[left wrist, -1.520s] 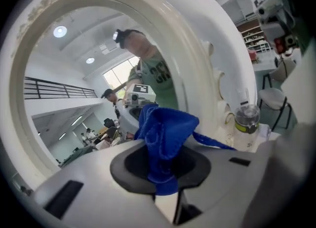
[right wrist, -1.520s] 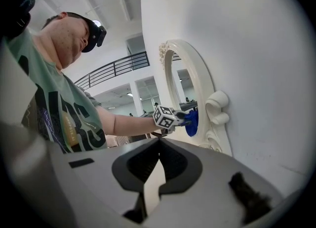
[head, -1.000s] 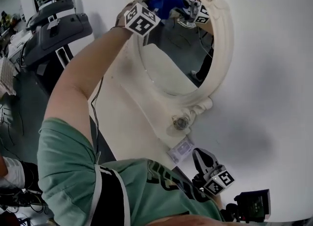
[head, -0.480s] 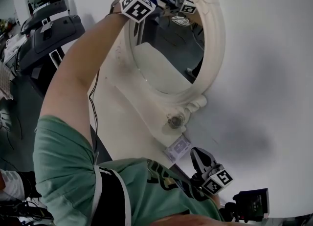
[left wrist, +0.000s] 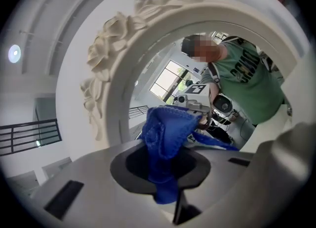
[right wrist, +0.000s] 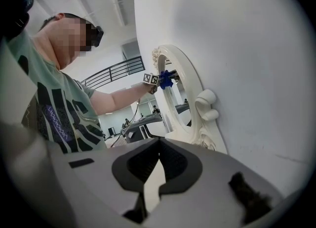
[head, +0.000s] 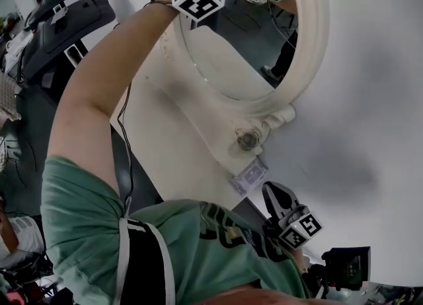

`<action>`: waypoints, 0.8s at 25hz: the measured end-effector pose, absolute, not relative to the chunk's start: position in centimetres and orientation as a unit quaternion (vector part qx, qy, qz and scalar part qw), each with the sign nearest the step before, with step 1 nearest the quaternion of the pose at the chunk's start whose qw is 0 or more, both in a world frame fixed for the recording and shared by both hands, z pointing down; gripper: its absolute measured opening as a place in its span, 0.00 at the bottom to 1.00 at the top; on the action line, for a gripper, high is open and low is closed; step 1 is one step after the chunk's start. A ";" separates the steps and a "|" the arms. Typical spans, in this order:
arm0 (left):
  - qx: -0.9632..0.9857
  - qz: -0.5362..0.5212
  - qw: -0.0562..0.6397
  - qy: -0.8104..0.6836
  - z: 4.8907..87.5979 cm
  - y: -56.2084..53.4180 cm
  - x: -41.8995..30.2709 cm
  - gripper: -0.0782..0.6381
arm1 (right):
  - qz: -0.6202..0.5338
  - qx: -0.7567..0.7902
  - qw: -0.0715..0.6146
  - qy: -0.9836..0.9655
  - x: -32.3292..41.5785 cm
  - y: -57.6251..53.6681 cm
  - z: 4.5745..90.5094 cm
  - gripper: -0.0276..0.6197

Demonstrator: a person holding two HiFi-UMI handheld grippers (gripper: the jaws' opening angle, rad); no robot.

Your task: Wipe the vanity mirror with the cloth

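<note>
Right gripper point(head: 276, 197) hangs low by the person's shirt, jaws pressed together on nothing. Further up, left gripper point(left wrist: 167, 187) pinches the blue cloth point(left wrist: 168, 128) right at the top of the vanity mirror point(head: 241, 53) glass, so I'd guess mid-wipe, lower glass probably left to do

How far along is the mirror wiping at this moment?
Done: the left gripper has the blue cloth pinched and raised to the mirror. In hand: cloth at the mirror's top, beside the carved frame. Left: the lower mirror, probably; no wiped area is discernible. The right gripper hangs shut, empty.
</note>
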State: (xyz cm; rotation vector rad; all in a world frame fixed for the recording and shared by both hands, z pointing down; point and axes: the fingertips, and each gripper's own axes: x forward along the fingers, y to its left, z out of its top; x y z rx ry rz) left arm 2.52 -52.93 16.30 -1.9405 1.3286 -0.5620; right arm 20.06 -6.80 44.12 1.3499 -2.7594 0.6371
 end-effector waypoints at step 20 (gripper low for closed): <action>-0.858 -0.259 0.326 0.300 48.4 -33.9 18.2 0.21 | 0.228 0.404 0.046 -0.885 17.1 -6.4 45.1 0.06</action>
